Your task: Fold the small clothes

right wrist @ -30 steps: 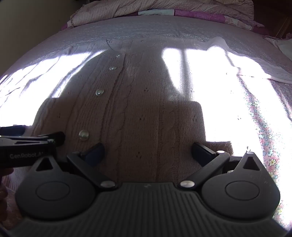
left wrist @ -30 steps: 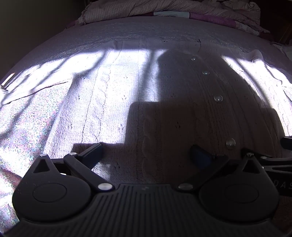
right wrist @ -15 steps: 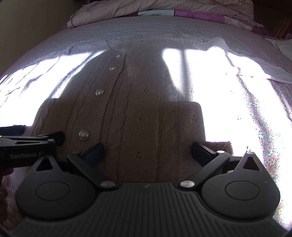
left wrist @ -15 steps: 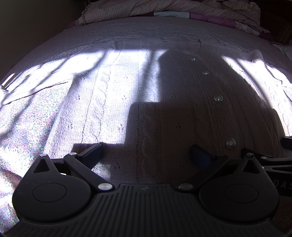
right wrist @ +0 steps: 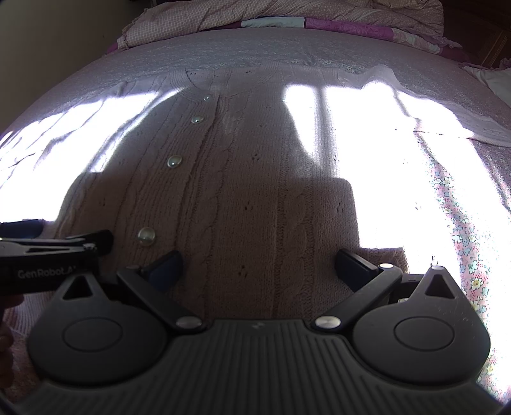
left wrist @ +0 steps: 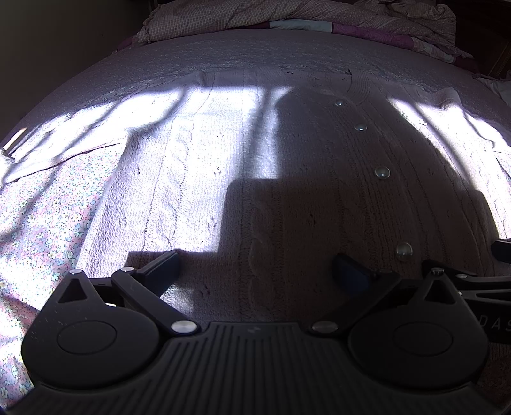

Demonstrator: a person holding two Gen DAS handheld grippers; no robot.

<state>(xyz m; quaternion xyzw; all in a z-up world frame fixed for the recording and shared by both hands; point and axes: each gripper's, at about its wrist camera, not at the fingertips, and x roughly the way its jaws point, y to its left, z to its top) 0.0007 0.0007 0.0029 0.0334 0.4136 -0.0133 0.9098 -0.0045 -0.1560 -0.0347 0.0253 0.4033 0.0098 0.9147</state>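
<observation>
A pale pink cable-knit cardigan [left wrist: 198, 178] lies spread flat on the bed, front up, with a row of clear buttons [left wrist: 382, 172] down its middle. In the right wrist view the same cardigan [right wrist: 255, 198] fills the centre, its buttons [right wrist: 174, 161] to the left. My left gripper [left wrist: 255, 268] is open, low over the cardigan's bottom hem on its left half. My right gripper [right wrist: 258, 266] is open too, low over the hem on the right half. Nothing sits between either pair of fingers. Each gripper shows at the edge of the other's view.
The bed has a floral sheet [left wrist: 35, 223] that shows left of the cardigan and a floral sheet [right wrist: 460, 223] to its right. A bunched pink checked quilt [left wrist: 287, 16] lies along the far edge. Bright sun patches and dark shadows cross the cardigan.
</observation>
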